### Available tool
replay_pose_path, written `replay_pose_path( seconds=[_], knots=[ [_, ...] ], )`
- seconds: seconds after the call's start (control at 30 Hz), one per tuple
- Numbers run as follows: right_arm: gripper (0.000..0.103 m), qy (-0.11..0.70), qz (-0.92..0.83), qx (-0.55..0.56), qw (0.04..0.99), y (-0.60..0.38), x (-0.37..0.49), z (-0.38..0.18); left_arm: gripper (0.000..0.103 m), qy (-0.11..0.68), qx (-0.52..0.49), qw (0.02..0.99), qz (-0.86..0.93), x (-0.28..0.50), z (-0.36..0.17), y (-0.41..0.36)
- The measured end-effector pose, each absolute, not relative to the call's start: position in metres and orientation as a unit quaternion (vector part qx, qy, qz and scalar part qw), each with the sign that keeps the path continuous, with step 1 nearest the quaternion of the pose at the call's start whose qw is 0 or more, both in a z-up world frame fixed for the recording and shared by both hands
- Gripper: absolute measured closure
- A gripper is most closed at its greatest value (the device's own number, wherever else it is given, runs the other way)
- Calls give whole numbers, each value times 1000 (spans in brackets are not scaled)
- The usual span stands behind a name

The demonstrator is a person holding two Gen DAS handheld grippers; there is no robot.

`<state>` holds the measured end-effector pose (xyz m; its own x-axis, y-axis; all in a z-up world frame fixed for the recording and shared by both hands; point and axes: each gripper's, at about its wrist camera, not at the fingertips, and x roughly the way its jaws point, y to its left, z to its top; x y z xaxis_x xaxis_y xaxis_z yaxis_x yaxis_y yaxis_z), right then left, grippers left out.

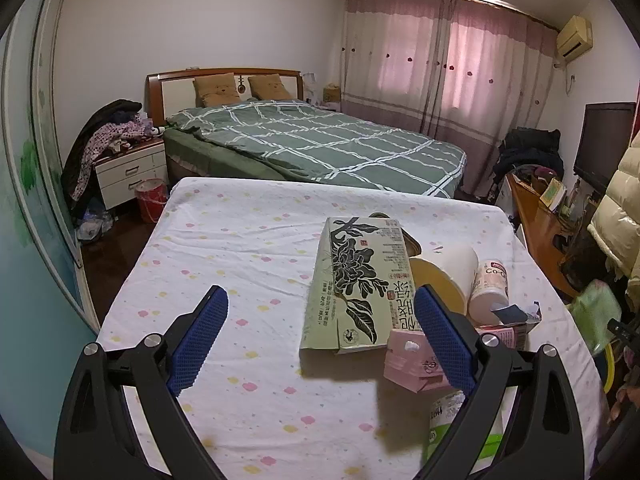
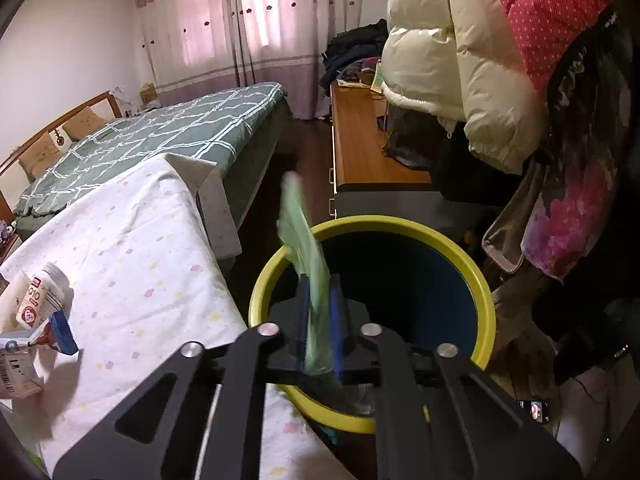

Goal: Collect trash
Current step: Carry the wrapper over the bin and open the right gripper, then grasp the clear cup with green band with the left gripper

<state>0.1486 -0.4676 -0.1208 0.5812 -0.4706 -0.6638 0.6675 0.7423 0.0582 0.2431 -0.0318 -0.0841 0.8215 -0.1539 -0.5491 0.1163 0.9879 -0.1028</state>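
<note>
The right hand-held gripper (image 2: pixel 320 312) pinched a green wrapper (image 2: pixel 304 236) above the bin (image 2: pixel 486 292); centring before release seemed wise. The left hand-held gripper (image 1: pixel 320 320) hung spread.

White bottle (image 1: pixel 490 290) label reads "Co-Q"; other view shows "Q10" (image 2: pixel 40 300).

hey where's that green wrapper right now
In the right wrist view the green wrapper is pinched in the right gripper, held above the open yellow-rimmed bin just beside the table's edge.
</note>
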Motion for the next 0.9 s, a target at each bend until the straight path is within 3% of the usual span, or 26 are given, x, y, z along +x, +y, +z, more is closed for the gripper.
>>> replay_pose_path(
  seconds=[0.4,0.9],
  knots=[
    [71,309,-336,164,874,-470,142,-118,10,308,-15,946,-101,233,-89,-52],
    [65,302,-330,165,879,-470,140,-117,11,387,16,908,-160,166,-120,-94]
  ],
)
